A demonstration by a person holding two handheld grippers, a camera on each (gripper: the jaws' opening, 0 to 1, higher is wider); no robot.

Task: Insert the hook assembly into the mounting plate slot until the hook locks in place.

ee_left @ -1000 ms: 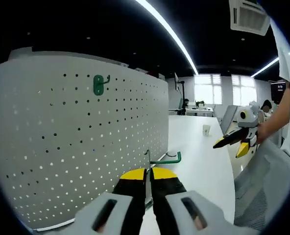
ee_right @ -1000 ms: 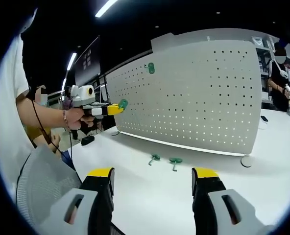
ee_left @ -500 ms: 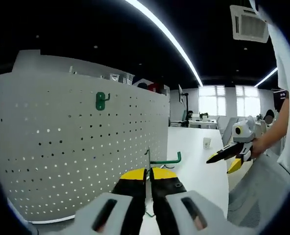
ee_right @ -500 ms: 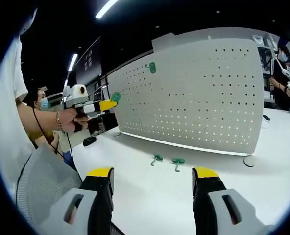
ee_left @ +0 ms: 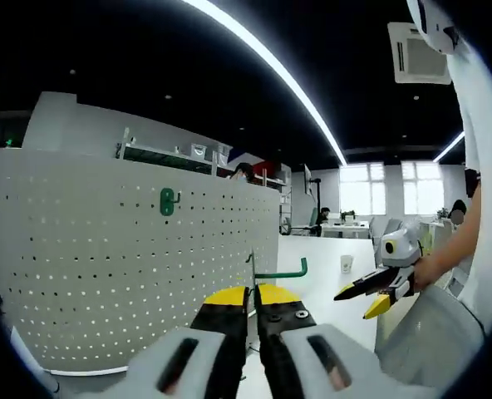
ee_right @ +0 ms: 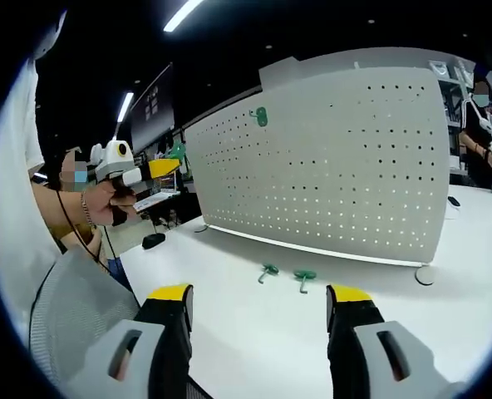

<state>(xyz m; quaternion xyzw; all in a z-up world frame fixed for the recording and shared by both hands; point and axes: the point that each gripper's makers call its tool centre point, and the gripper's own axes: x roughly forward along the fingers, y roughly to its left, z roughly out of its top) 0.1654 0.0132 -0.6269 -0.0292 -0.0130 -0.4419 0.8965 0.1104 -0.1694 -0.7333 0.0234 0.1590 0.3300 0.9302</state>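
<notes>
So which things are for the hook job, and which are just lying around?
For the job:
- green hook held in the left gripper
- white pegboard
- green hook already on the board

Just lying about:
- two green hooks on the table
- paper cup

Four green hooks [ee_right: 268, 270] — one pegboard [ee_right: 346, 158]
</notes>
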